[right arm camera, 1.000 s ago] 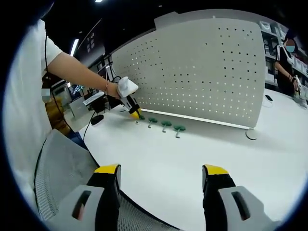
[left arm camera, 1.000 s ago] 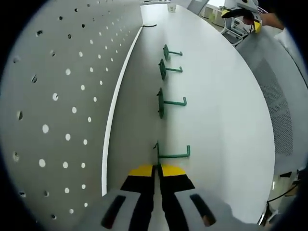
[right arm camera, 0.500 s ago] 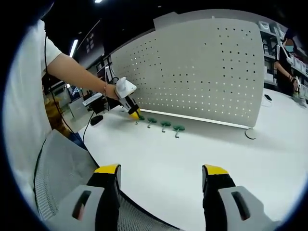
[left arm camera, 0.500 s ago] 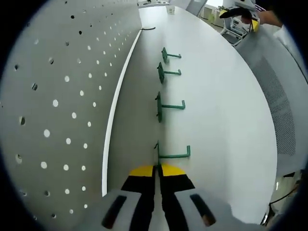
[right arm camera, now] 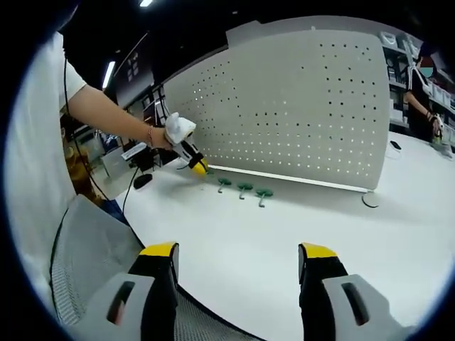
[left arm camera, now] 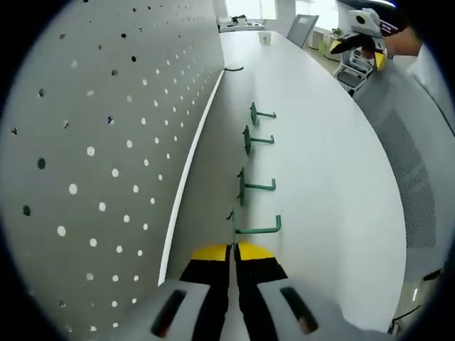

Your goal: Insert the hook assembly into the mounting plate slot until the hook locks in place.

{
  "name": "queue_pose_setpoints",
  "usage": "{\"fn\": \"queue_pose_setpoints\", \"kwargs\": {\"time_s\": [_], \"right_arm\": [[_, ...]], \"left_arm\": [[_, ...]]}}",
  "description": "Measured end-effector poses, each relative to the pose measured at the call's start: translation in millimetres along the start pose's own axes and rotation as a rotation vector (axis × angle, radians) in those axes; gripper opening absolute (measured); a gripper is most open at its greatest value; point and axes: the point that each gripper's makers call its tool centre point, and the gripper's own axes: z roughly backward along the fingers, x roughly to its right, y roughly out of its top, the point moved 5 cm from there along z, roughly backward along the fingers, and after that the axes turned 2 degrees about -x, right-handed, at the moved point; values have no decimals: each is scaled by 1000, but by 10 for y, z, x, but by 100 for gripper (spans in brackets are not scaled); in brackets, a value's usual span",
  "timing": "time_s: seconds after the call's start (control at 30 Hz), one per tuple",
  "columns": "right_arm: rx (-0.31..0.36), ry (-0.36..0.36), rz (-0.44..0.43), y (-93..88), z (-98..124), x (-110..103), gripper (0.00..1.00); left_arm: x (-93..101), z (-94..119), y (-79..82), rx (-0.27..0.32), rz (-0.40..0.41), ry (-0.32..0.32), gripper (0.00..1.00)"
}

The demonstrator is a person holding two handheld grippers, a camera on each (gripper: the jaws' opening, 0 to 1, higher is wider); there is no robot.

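My left gripper [left arm camera: 233, 249] is shut on the base of a green hook assembly [left arm camera: 257, 229], whose arm points right over the white table [left arm camera: 327, 185]. In the right gripper view the left gripper [right arm camera: 196, 168] is held in a person's hand a little above the table, close to the grey perforated mounting plate [right arm camera: 298, 106]. Three more green hooks [right arm camera: 244, 188] lie in a row along the plate's foot, also seen as hooks [left arm camera: 256, 186] ahead of my left jaws. The plate [left arm camera: 99, 142] rises at the left. My right gripper [right arm camera: 238, 250] stands open and holds nothing, over the table's near edge.
A grey mesh chair back [right arm camera: 92, 263] sits below the table's near edge and shows as the chair [left arm camera: 416, 156] on the right. A dark cable loop [right arm camera: 371, 199] lies by the plate's right end. A person [right arm camera: 426, 82] stands far right. A cup [left arm camera: 264, 38] stands far down the table.
The left gripper has risen slightly and drawn away from the row, carrying its hook off the table. Three hooks stay lying. The right gripper has not moved.
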Motion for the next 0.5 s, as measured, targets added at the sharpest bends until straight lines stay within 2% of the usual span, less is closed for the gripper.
{"fn": "queue_pose_setpoints", "kwargs": {"time_s": [0.07, 0.2, 0.27, 0.5], "right_arm": [[3, 2, 3, 10, -7, -8, 66], [14, 11, -17, 38, -17, -19, 67], [25, 13, -28, 52, -15, -6, 67], [29, 19, -17, 78, -8, -13, 67]], "left_arm": [[20, 38, 26, 13, -8, 11, 2], [43, 122, 98, 74, 51, 37, 2], [83, 165, 127, 96, 41, 52, 2], [166, 329, 197, 179, 99, 106, 2]]}}
